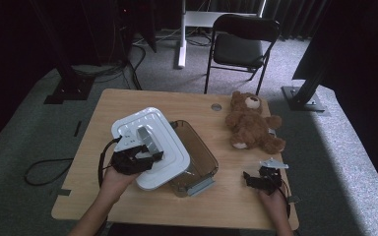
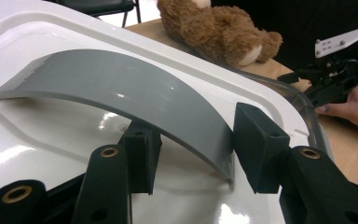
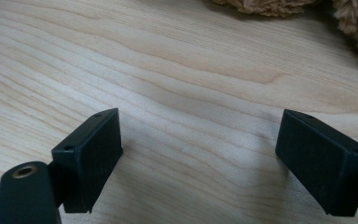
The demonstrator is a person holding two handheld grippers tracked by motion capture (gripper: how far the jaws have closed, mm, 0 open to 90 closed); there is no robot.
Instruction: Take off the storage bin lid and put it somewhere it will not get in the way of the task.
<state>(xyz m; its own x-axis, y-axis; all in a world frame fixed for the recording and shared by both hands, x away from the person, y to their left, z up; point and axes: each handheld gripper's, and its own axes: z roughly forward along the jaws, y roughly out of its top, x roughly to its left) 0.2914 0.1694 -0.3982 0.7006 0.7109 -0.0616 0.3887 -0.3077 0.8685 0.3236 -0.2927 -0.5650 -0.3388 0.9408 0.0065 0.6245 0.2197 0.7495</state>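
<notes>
From the high view, the left gripper (image 1: 145, 156) holds the white plastic lid (image 1: 150, 145) askew over the clear brown rectangular bin (image 1: 197, 152). In the left gripper view, its jaws pinch the lid's grey arched handle (image 2: 121, 93). In the right gripper view, the right gripper (image 3: 198, 158) stands spread above the pale wooden table (image 3: 177, 60).

Recording lab, black curtains (image 1: 24, 29), rig stands (image 1: 305, 93)

No text, label, brand, number or sign can be read on anything pictured; fine print may be lost to the dim high view.
</notes>
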